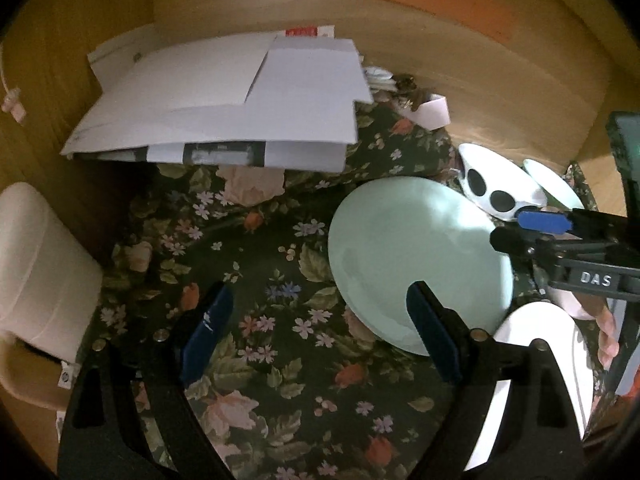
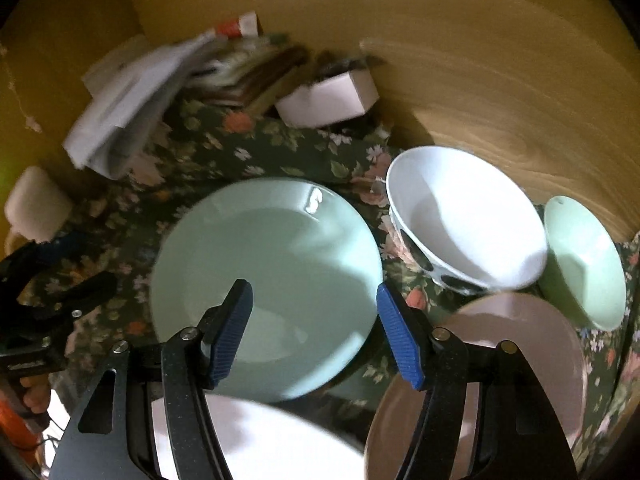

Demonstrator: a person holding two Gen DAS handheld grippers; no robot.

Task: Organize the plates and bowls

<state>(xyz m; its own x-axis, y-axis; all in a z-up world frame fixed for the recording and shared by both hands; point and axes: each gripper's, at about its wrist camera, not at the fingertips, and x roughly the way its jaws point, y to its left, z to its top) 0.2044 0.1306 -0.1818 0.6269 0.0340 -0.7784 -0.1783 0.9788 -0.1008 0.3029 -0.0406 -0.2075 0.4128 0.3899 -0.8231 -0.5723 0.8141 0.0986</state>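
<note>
Apparently the step in hand is the approach: neither gripper holds anything yet, and the green plate (image 2: 266, 276) looks like the first piece to gather. It lies flat on the floral cloth (image 1: 256, 248) of the worktop, and serves as the landmark. Right of it stands the spotted bowl (image 2: 466, 216), with a small green bowl (image 2: 586, 264) further right; a pink plate (image 2: 500, 360) lies at its near right and a white plate (image 2: 256, 440) at its near edge. The right gripper (image 2: 316, 332) hangs above the plate's near right rim, fingers parted and empty, 1 over the plate and 1 just outside it. The left gripper (image 1: 320, 332) has its fingers spread wide and empty, mostly over bare cloth left of the plate, its right finger (image 1: 430, 332) overlapping the near rim. Next, I judge, 1 gripper must drop lower and straddle the rim before closing.
</note>
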